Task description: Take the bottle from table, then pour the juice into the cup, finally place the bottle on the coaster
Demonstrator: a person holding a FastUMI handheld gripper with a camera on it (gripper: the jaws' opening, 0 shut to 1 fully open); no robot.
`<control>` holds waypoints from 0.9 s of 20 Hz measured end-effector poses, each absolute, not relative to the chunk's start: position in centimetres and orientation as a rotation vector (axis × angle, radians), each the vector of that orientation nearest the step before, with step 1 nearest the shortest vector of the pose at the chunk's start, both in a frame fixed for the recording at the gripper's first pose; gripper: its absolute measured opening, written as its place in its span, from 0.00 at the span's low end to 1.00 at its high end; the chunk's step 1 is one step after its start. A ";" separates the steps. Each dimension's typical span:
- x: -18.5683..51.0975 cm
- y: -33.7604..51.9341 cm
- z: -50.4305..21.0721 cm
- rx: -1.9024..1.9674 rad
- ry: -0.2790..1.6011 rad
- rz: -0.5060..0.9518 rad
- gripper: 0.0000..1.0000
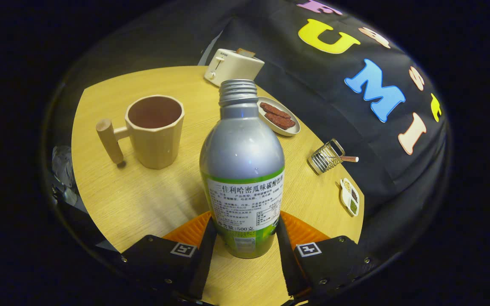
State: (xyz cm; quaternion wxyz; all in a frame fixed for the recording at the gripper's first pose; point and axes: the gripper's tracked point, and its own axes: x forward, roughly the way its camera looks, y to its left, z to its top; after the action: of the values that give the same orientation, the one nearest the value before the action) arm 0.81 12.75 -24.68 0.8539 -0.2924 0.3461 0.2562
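Your round wooden table (151, 199) carries everything in the scene. Largest on it is the silver bottle (242, 170), uncapped, with a green band and a white label, upright between your gripper's (242, 246) two fingers; both fingers (206, 255) lie against its lower sides, so your tool is closed around the bottle. Whether its base rests on the table or hangs just clear, you cannot tell. An orange ribbed coaster (189, 231) shows at either side of the bottle behind the fingers; whether the bottle touches it is unclear. At about 10 o'clock from the bottle stands the beige faceted cup (156, 134), upright, its wooden handle pointing away from the bottle, its inside dark. At 12 o'clock, beyond the bottle's neck, sits a cream toaster (232, 66). At 1 o'clock, an oval dish (280, 117) holds brown strips. At 3 o'clock lies a small wire rack (326, 157), and nearer you at 4 o'clock a small divided condiment dish (349, 197).
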 end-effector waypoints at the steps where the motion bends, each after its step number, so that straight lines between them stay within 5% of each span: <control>1: 1.0 12.8 -24.6 -0.589 0.720 0.537 0.71; 18: 8.0 14.4 -21.3 -0.115 0.543 0.521 0.70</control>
State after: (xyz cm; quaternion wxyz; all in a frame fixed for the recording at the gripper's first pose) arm 7.97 14.38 -21.31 0.9284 -0.0560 0.2650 0.2545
